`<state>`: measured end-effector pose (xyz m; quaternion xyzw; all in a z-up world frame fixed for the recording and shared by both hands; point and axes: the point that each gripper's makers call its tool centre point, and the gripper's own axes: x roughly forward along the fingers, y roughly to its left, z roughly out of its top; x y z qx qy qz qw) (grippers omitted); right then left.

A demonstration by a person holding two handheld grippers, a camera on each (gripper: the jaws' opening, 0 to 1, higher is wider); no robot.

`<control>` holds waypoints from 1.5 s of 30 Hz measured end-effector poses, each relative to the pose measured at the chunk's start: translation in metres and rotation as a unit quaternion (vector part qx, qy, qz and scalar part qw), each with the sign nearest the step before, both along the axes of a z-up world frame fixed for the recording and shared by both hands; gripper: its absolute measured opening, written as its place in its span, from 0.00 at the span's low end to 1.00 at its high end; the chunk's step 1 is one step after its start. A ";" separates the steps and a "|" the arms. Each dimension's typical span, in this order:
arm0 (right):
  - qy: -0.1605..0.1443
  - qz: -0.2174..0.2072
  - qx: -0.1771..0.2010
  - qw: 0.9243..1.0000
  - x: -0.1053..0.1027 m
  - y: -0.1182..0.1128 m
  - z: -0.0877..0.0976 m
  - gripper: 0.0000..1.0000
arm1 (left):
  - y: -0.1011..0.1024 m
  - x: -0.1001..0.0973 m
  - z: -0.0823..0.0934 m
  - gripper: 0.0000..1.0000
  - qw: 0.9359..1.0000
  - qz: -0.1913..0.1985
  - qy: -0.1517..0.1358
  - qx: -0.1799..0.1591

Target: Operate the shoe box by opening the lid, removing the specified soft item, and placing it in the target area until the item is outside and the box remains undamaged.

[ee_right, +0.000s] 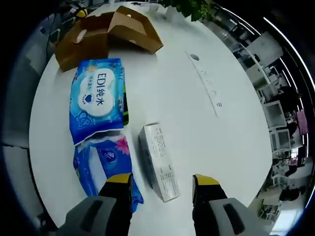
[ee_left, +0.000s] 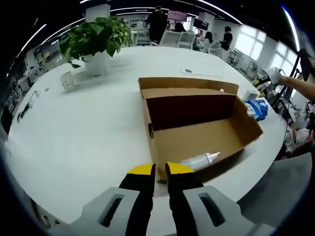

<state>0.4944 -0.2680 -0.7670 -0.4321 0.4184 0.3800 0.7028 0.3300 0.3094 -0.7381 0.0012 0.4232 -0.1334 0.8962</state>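
The brown cardboard shoe box (ee_left: 197,140) lies with its lid folded back, and a white tube (ee_left: 199,161) rests against its near wall. My left gripper (ee_left: 161,171) has its yellow-tipped jaws pinched together on the box's near corner. In the right gripper view the shoe box (ee_right: 98,32) lies far off at the top left. A blue soft wipes pack (ee_right: 96,98) lies flat on the table, with a crumpled blue tissue pack (ee_right: 106,164) below it. My right gripper (ee_right: 162,184) is open over a small white carton (ee_right: 160,162), touching nothing.
A potted plant (ee_left: 96,39) and a small white cup (ee_left: 67,80) stand on the round white table (ee_left: 74,132). A blue pack (ee_left: 257,108) lies beyond the box. A person's arm (ee_left: 300,86) reaches in at the right. The table edge (ee_right: 39,147) runs close beside the packs.
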 end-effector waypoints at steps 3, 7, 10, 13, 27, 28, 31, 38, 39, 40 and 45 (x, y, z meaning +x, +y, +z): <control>-0.004 -0.023 0.026 0.999 -0.008 0.006 0.008 0.50 | -0.003 0.003 0.006 0.10 1.000 -0.017 -0.004 0.003; -0.007 -0.040 0.045 0.998 -0.019 0.010 0.015 0.55 | -0.011 0.007 0.011 0.14 0.998 -0.059 -0.002 0.012; -0.006 -0.055 0.063 0.996 -0.029 0.014 0.018 0.56 | -0.019 0.009 0.013 0.16 0.995 -0.094 0.004 0.018; -0.005 -0.069 0.078 0.994 -0.039 0.017 0.019 0.59 | -0.025 0.010 0.011 0.15 0.991 -0.133 0.018 0.031; -0.003 -0.127 0.181 0.975 -0.091 0.057 0.024 0.78 | -0.058 0.015 -0.006 0.26 0.955 -0.278 0.074 0.065; -0.003 -0.130 0.188 0.973 -0.094 0.061 0.025 0.79 | -0.059 0.016 -0.007 0.27 0.953 -0.286 0.077 0.066; -0.006 -0.135 0.205 0.969 -0.100 0.069 0.027 0.83 | -0.064 0.019 -0.011 0.30 0.943 -0.313 0.085 0.071; -0.017 -0.145 0.242 0.959 -0.120 0.093 0.038 0.89 | -0.076 0.020 -0.021 0.35 0.916 -0.382 0.096 0.075; -0.017 -0.143 0.248 0.958 -0.123 0.098 0.040 0.90 | -0.077 0.020 -0.023 0.35 0.912 -0.390 0.100 0.078; -0.016 -0.142 0.251 0.957 -0.126 0.101 0.041 0.90 | -0.078 0.018 -0.026 0.37 0.905 -0.404 0.105 0.084; -0.013 -0.145 0.285 0.947 -0.138 0.118 0.052 0.94 | -0.085 0.016 -0.035 0.42 0.881 -0.451 0.118 0.083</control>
